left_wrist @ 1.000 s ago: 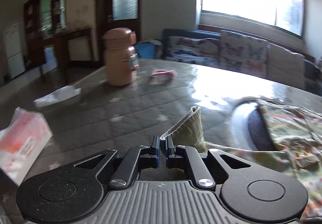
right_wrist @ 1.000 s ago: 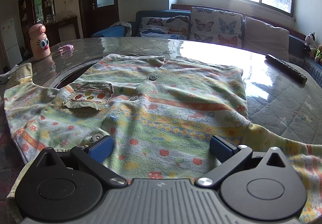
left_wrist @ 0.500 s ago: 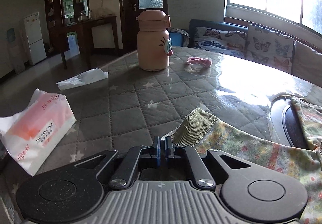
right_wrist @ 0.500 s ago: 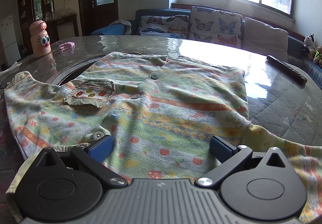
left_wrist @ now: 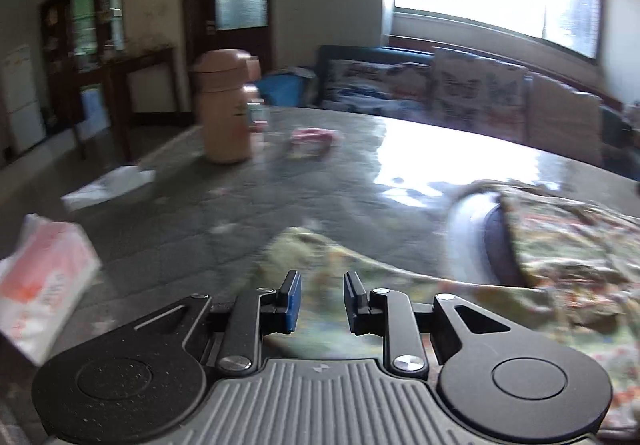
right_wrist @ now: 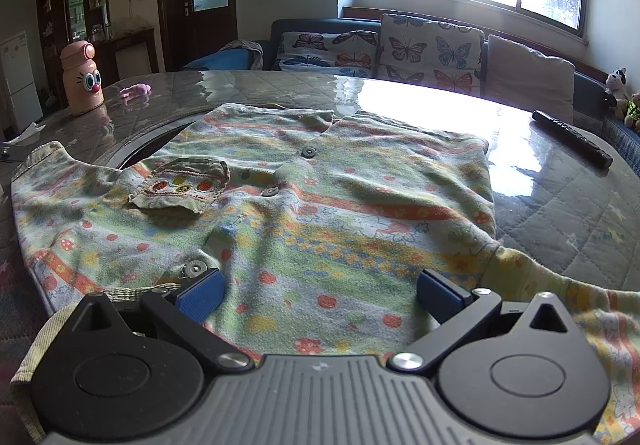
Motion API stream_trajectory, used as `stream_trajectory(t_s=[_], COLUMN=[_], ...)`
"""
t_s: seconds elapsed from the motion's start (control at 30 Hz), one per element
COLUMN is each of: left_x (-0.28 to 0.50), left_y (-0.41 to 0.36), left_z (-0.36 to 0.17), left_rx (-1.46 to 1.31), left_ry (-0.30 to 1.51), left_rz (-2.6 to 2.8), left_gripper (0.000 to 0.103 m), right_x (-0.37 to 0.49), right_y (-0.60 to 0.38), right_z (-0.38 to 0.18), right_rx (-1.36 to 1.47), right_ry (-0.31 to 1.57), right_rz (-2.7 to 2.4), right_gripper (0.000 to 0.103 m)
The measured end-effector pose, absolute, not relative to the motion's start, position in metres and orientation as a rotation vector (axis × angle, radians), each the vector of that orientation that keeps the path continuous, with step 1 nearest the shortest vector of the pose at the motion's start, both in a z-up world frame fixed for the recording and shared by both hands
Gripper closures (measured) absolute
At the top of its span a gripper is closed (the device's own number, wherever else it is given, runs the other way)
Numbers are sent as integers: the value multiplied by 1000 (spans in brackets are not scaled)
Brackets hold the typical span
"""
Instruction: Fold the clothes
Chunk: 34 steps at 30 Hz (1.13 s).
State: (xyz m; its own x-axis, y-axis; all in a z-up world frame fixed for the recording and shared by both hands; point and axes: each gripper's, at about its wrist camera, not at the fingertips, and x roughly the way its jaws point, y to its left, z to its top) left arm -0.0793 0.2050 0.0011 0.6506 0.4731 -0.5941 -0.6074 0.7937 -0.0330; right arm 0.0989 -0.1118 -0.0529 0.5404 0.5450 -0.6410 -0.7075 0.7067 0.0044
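A child's patterned shirt (right_wrist: 320, 213) with snap buttons and a small chest pocket (right_wrist: 180, 187) lies front-up, spread flat on the table. My right gripper (right_wrist: 318, 291) is wide open just above the shirt's lower hem, holding nothing. My left gripper (left_wrist: 319, 295) is partly open over the shirt's left sleeve (left_wrist: 360, 277), which lies flat on the table; the view is motion-blurred. The sleeve's ribbed cuff (right_wrist: 42, 153) shows at the far left in the right wrist view.
A pink cartoon bottle (right_wrist: 82, 79) and a small pink item (right_wrist: 136, 89) stand at the table's far left. A tissue pack (left_wrist: 40, 285) and loose tissue (left_wrist: 108, 185) lie left. A black remote (right_wrist: 572, 139) lies right. A lazy-susan rim (left_wrist: 464, 233) sits under the shirt.
My left gripper was shut on the sleeve cuff; it has opened and let the sleeve drop flat. The right gripper has stayed open over the hem.
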Motion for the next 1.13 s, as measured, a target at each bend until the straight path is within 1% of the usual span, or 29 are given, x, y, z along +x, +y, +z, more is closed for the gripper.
stream_trajectory(t_s=[0.33,0.53,0.6,0.63,0.67,0.73,0.8,0.87,1.0,1.1,1.13], left_x=[-19,-6,-6,-7,-8,-13,-18,-23,-32,-38,-40], left_y=[155,155,157,158,160,165,170,176,190,199,202], left_z=[-13,-29,-32,-32,-31,-30,-30,-30,-30,-30,-31], left_rx=[-210,-202,-198,-199,-201,-202,-207,-212,-225,-230,-231], left_ry=[648,685,686,684,681,675,673,672,671,668,667], left_rz=[369,359,367,372,378,405,424,448,502,542,557], left_gripper=[77,77,76,73,65,54,54,48,43,32,26], right_x=[98,98,98,98,98,98,98,98,98,98,98], right_y=[-111,-111,-111,-111,-111,-111,-111,-111,-111,-111,-111], right_z=[-53,-53,-53,-53,-53,-53,-53,-53,-53,-53,-53], right_rx=[-268,-268,-268,-268,-268,-268,-268,-268,-268,-267,-267], right_ry=[660,661,660,660,661,661,661,661,661,661,660], right_rz=[756,756,756,756,756,756,756,756,756,756,756], right_gripper=[0,0,0,0,0,0,0,0,0,0,0])
